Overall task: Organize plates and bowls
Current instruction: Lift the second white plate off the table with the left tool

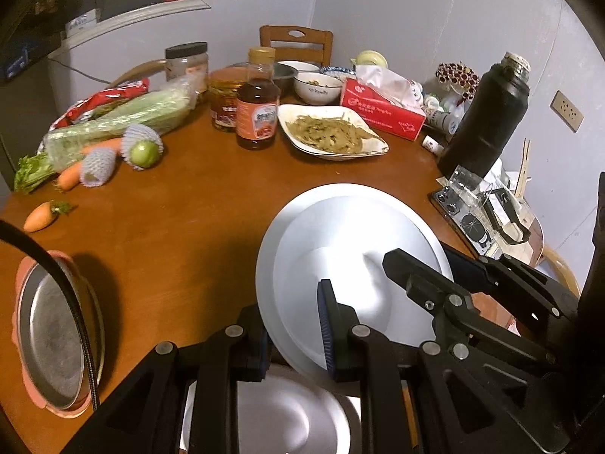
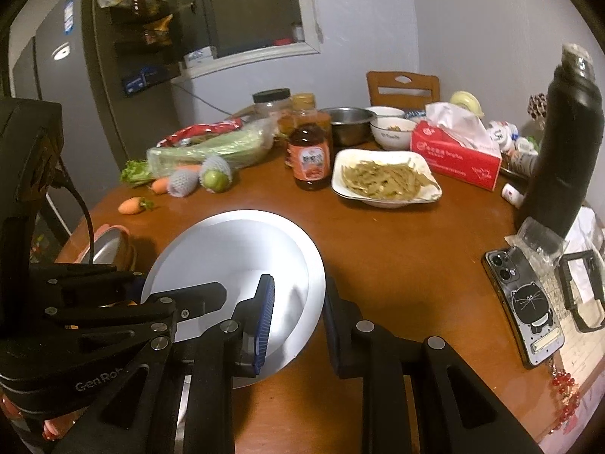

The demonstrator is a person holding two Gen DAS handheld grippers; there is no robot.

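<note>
Both grippers hold the white plates (image 1: 340,234) by opposite rims, raised over the table (image 1: 189,227): left gripper (image 1: 295,336) fingers closed on the near-left rim, right gripper (image 2: 298,321) fingers closed on the right rim, probably to steady the load. A steel plate (image 1: 298,420) lies beneath. Further left sits a pink-rimmed pan (image 1: 49,340).
</note>
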